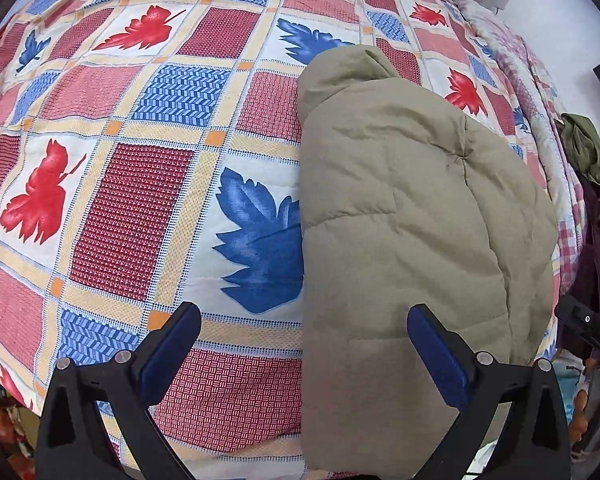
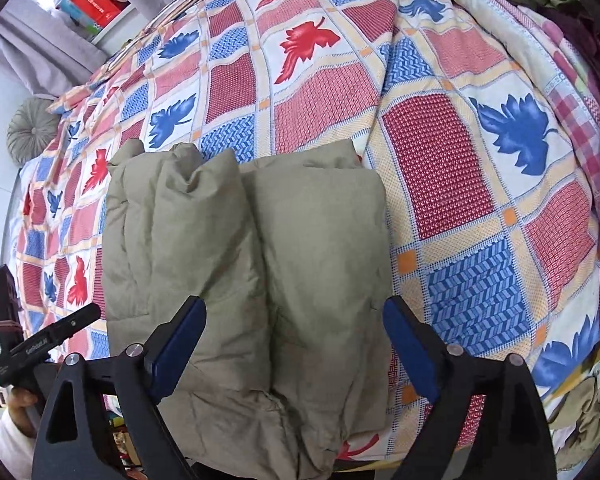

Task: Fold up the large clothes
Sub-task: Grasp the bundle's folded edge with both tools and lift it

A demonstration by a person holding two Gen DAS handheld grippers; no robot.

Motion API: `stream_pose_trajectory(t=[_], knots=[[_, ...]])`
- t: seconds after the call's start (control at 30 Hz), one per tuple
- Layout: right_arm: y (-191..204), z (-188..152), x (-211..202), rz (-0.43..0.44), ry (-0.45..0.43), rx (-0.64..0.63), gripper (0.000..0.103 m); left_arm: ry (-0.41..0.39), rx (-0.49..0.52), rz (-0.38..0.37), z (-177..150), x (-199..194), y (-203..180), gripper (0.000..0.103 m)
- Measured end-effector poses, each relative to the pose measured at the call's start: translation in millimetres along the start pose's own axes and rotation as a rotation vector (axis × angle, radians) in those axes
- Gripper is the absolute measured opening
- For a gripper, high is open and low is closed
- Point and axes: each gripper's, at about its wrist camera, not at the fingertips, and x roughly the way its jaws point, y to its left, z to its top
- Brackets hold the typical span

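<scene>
A padded olive-khaki jacket [image 1: 412,216] lies folded into a thick bundle on a bed. In the right wrist view the jacket [image 2: 260,248] shows two puffy halves side by side. My left gripper [image 1: 304,320] hovers open over the jacket's near left edge, nothing between its blue pads. My right gripper [image 2: 294,312] is open too, above the near end of the bundle, its fingers apart on either side and holding nothing. The left gripper [image 2: 48,344] also appears at the right wrist view's left edge, held by a hand.
The bed is covered by a patchwork bedspread [image 1: 140,184] with red and blue leaves. A heap of dark and green clothes [image 1: 588,168] lies at the bed's right side. A round grey cushion [image 2: 32,130] and shelf boxes [image 2: 92,4] sit far left.
</scene>
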Motion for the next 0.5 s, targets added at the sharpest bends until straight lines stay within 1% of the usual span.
stream_pose_trajectory(t=[0.07, 0.17, 0.3, 0.4, 0.5], knots=[[-6.6, -0.1, 2.8, 0.019, 0.01, 0.014, 0.092, 0.011, -0.001, -0.002, 0.2, 4.0, 0.8, 0.103], [-14.2, -1.0, 8.9, 0.048, 0.031, 0.031, 0.092, 0.034, -0.002, -0.033, -0.1, 9.3, 2.5, 0.103], [-24.6, -2.9, 16.4, 0.072, 0.04, 0.052, 0.092, 0.061, -0.03, -0.087, 0.8, 17.7, 8.7, 0.103], [-36.4, -0.7, 21.7, 0.11, 0.033, 0.09, 0.092, 0.076, -0.07, -0.149, 4.6, 23.8, 15.6, 0.103], [-54.0, 2.2, 32.3, 0.13, 0.034, 0.139, 0.092, 0.09, -0.088, -0.235, 10.0, 31.3, 19.5, 0.103]])
